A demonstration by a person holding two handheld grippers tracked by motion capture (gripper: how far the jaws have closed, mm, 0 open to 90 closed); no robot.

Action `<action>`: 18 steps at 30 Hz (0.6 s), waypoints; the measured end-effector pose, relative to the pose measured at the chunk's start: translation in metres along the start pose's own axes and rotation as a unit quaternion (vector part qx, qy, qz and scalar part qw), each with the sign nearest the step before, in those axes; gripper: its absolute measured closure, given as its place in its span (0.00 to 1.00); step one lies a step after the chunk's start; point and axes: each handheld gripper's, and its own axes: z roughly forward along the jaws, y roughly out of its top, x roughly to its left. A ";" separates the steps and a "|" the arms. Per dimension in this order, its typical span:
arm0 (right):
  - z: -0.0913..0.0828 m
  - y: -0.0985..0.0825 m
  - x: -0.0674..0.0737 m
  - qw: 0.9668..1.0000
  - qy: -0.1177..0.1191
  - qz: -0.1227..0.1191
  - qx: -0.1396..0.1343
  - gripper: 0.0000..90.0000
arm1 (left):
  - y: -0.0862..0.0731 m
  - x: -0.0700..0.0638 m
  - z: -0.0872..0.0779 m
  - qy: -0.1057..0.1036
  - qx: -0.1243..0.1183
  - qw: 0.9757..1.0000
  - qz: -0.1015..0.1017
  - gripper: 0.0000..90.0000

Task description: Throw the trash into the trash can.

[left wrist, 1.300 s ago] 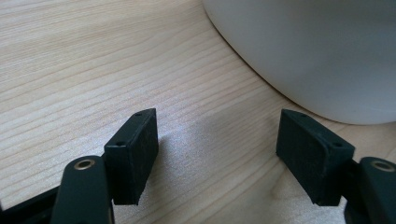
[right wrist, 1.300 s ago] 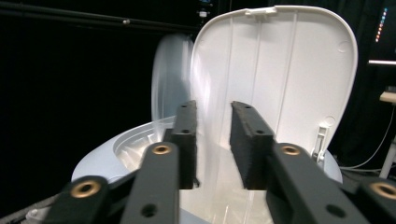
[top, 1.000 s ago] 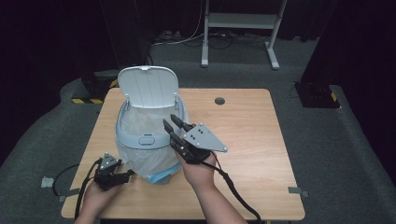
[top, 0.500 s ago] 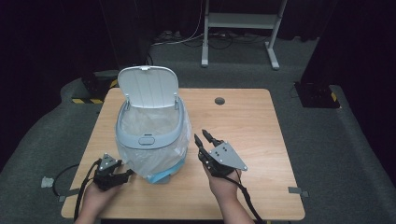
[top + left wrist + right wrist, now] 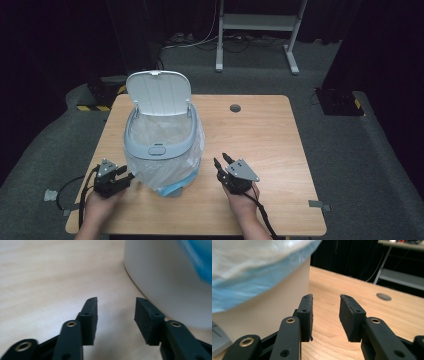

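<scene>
A white bin [image 5: 162, 145] with its lid [image 5: 158, 93] raised stands on the left half of the wooden table [image 5: 270, 135]. A clear bag with a blue hem [image 5: 175, 189] lines it and hangs over its sides. My left gripper [image 5: 129, 176] lies low at the bin's left foot, open with nothing between its jaws, which have just been closing; the bin's white wall [image 5: 170, 285] is right beside its fingers [image 5: 146, 317]. My right gripper [image 5: 220, 160] sits low on the table to the right of the bin, open and empty, its jaws having just opened a little; the bag's hem [image 5: 254, 287] hangs beside it.
A round grommet [image 5: 235, 108] is set in the table near its far edge. A metal stand [image 5: 257, 30] rises on the dark floor behind the table. Cables [image 5: 65, 187] trail from the left gripper over the table's left edge. Bare wood stretches to the right.
My right gripper has come down from beside the bin's rim to the table at the bin's right. The left hand has stayed put at the bin's left foot.
</scene>
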 end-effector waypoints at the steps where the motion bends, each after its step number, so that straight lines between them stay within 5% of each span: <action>1: 0.005 0.000 -0.001 1.000 0.001 0.001 0.004 0.71 | 0.003 0.002 -0.001 0.002 -0.003 1.000 -0.002 0.63; 3: 0.012 0.000 -0.001 1.000 0.005 0.010 0.009 0.71 | 0.012 0.005 -0.003 0.002 -0.014 1.000 -0.006 0.68; 5: 0.021 0.003 0.000 1.000 0.003 0.004 0.012 0.71 | 0.021 0.004 -0.004 0.000 -0.027 1.000 0.005 0.83; 12: 0.044 0.019 0.003 1.000 0.000 0.013 0.006 0.71 | 0.050 -0.007 0.000 0.022 -0.059 0.998 0.022 0.91; 18: 0.054 0.027 0.006 1.000 0.000 0.008 0.002 0.72 | 0.063 -0.018 0.010 0.007 -0.082 0.997 0.011 0.95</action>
